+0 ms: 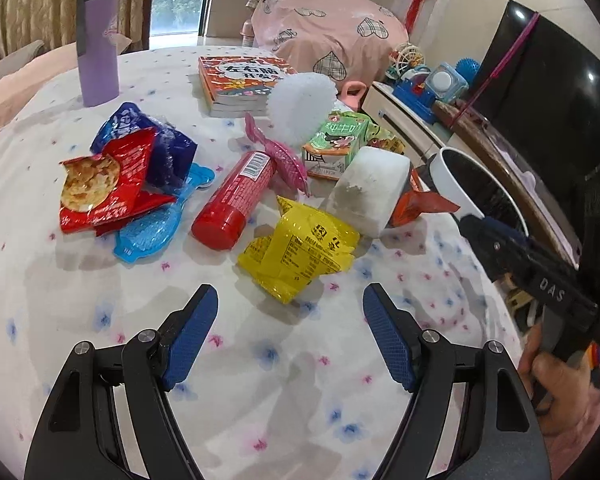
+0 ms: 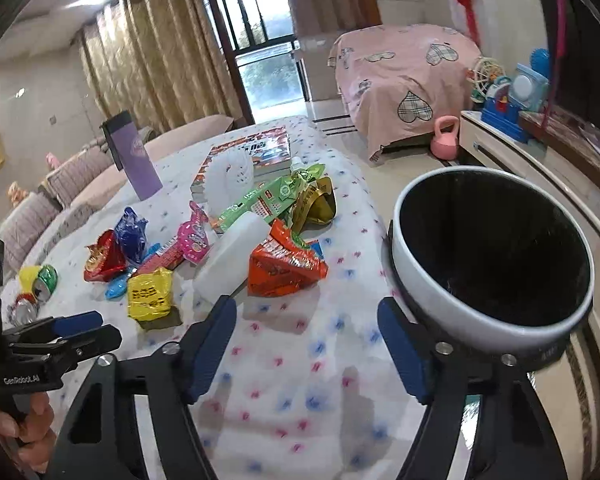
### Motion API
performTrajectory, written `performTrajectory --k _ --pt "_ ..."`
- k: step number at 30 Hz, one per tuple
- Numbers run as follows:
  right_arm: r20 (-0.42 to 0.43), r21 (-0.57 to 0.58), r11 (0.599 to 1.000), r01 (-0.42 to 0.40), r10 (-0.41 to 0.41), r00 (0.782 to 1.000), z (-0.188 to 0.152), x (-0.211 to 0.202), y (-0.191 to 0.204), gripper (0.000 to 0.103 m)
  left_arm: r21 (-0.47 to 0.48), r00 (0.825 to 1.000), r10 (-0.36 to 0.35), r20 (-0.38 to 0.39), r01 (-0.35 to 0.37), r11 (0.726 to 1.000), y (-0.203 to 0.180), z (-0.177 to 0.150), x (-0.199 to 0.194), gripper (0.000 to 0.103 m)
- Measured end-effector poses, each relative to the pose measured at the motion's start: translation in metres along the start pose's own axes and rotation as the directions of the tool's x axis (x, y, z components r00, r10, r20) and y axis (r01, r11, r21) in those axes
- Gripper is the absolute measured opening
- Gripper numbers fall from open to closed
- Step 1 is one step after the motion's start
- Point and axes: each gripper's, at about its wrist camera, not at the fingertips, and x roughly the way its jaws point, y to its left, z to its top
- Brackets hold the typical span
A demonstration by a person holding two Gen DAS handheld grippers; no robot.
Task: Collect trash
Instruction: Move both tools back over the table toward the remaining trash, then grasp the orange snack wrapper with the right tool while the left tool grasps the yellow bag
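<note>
Trash lies scattered on the flowered tablecloth (image 1: pixel 260 360): a yellow packet (image 1: pixel 300 252), a red tube (image 1: pixel 236 200), a red chip bag (image 1: pixel 100 188), a blue wrapper (image 1: pixel 156 140), a white foam block (image 1: pixel 368 192), a green carton (image 1: pixel 336 144) and an orange packet (image 2: pixel 284 264). My left gripper (image 1: pixel 288 304) is open just short of the yellow packet, nothing between its blue pads. My right gripper (image 2: pixel 306 328) is open over bare cloth. A white bin (image 2: pixel 428 280) with a dark inside stands right beside its right finger, outside the jaws.
A purple tumbler (image 1: pixel 96 40), a book (image 1: pixel 240 80) and a white foam net (image 1: pixel 300 100) stand at the table's far side. Crushed cans (image 2: pixel 40 284) lie at the left. A hand (image 1: pixel 556 376) holds the right gripper's handle. Toys crowd a low cabinet (image 2: pixel 512 160) on the right.
</note>
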Motion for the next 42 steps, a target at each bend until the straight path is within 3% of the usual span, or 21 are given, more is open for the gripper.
performTrajectory --k 2,7,9,11,14,17,26,28,29,30,32,37,38,39,41,42 --pt "-0.007 -0.023 1.0 -0.007 0.007 1.0 0.004 0.005 0.001 0.064 0.017 1.0 0.008 -0.001 -0.008 1.0 -0.002 0.002 0.005 0.074" --pt "-0.024 -0.103 0.995 -0.011 0.009 1.0 0.013 0.022 0.01 0.048 0.038 0.999 -0.002 -0.038 0.003 0.999 -0.004 0.007 0.022 0.048" --pt "-0.042 -0.13 0.992 -0.005 0.0 0.999 0.015 0.032 0.013 0.039 0.033 0.998 -0.009 -0.058 0.011 0.999 -0.004 0.008 0.029 0.025" --pt "-0.06 -0.144 0.99 0.004 -0.013 0.998 0.015 0.039 0.015 0.017 0.02 0.997 -0.024 -0.072 0.026 0.999 -0.003 0.008 0.032 0.009" --pt "-0.068 -0.12 0.993 -0.007 -0.002 0.998 0.014 0.04 0.01 0.006 0.006 0.997 -0.037 -0.064 0.037 0.999 0.0 0.008 0.03 0.002" --pt "-0.057 -0.085 0.996 -0.021 0.017 0.998 0.01 0.031 0.006 0.001 0.005 0.998 -0.043 -0.05 0.044 0.999 -0.002 0.008 0.024 0.001" --pt "-0.012 0.01 0.998 -0.056 0.056 0.998 0.001 -0.002 -0.005 0.0 0.026 0.999 -0.051 0.003 0.051 0.998 -0.008 0.009 0.005 0.001" --pt "-0.011 0.016 0.998 -0.056 0.056 0.998 0.001 -0.005 -0.006 0.0 0.024 0.999 -0.044 -0.002 0.044 0.999 -0.008 0.011 0.006 0.007" --pt "-0.01 0.021 0.998 -0.058 0.058 0.998 0.0 -0.006 -0.006 0.0 0.023 0.999 -0.036 -0.002 0.036 0.999 -0.008 0.012 0.007 0.021" --pt "-0.008 0.028 0.998 -0.063 0.063 0.998 -0.001 -0.008 -0.006 0.0 0.022 1.0 -0.021 0.001 0.021 1.0 -0.009 0.014 0.008 0.048" --pt "-0.004 0.034 0.997 -0.068 0.068 0.998 -0.001 -0.011 -0.005 0.0 0.02 1.0 0.015 0.023 -0.016 1.0 -0.009 0.016 0.01 0.07" --pt "0.004 0.045 0.996 -0.073 0.073 0.997 -0.001 -0.015 -0.003 0.0 0.061 0.998 0.06 0.031 -0.062 0.996 -0.014 0.025 0.026 0.069" --pt "0.007 0.048 0.996 -0.074 0.074 0.997 -0.001 -0.015 -0.003 0.0 0.07 0.997 0.066 0.026 -0.068 0.995 -0.015 0.026 0.029 0.06" --pt "0.01 0.052 0.996 -0.076 0.076 0.997 -0.001 -0.016 -0.003 0.0 0.077 0.998 0.064 0.017 -0.065 0.995 -0.016 0.027 0.033 0.044" --pt "0.014 0.058 0.995 -0.076 0.075 0.997 -0.001 -0.018 -0.004 0.0 0.084 0.998 0.06 0.006 -0.06 0.995 -0.016 0.028 0.039 0.037" --pt "0.015 0.061 0.995 -0.076 0.075 0.997 -0.001 -0.019 -0.005 0.0 0.087 0.998 0.059 0.016 -0.06 0.994 -0.017 0.029 0.039 0.027"
